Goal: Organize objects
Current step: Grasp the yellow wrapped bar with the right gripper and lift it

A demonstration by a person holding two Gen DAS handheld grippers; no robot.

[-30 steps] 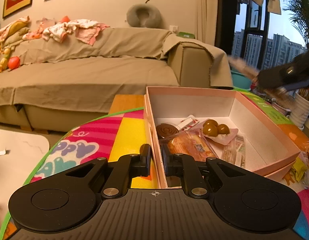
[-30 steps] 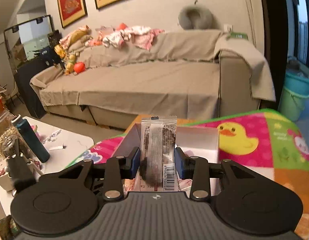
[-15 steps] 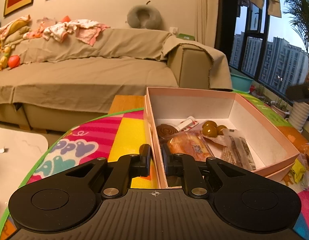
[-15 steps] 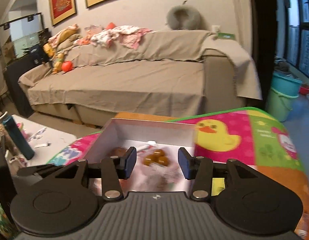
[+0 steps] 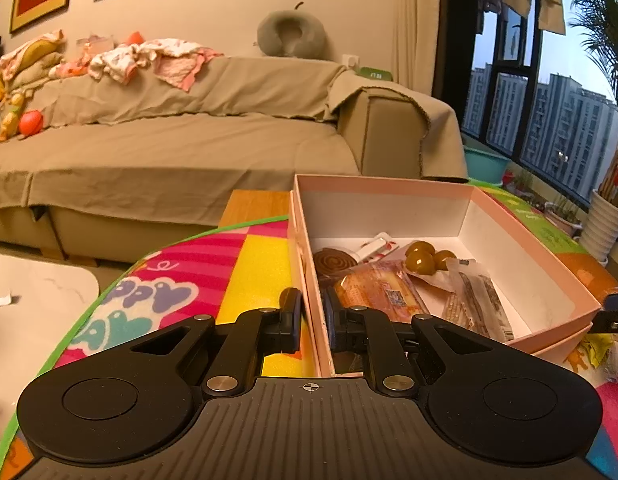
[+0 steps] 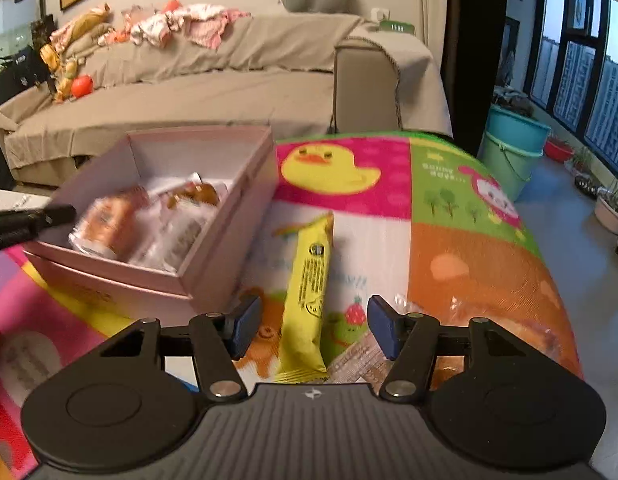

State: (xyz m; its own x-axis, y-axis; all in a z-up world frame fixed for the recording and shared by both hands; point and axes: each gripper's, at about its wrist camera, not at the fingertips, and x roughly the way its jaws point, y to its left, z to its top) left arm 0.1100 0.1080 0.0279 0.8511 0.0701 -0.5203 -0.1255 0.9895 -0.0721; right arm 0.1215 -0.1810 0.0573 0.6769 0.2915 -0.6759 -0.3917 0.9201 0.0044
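A: Reading left to right, what does the left wrist view show?

B: Left gripper (image 5: 311, 320), matte black plastic, with its jaws closed on the near left wall of the pink cardboard box (image 5: 537, 248); one finger is outside the wall, the other inside. The box is rectangular, white inside, and stands on a glossy cartoon-printed mat (image 5: 165, 292). In it lie a brown spiral disc (image 5: 333, 259), an orange packet (image 5: 375, 294) bearing a QR code, three round olive-green sweets (image 5: 423, 258) and a clear wrapper (image 5: 475, 300). Its print is too small to read.

A: And the right wrist view?

B: The box (image 6: 213, 264) sits at left, blurred. Right gripper (image 6: 311, 330), blue-padded, has its jaws spread wide and holding nothing, just above a long yellow snack bar (image 6: 309, 292) lying flat on the mat (image 6: 449, 216) beside the box. The bar's black lettering is illegible. A crinkled clear bag of bread (image 6: 505, 320) lies at right. Writing on the mat's green square is unclear.
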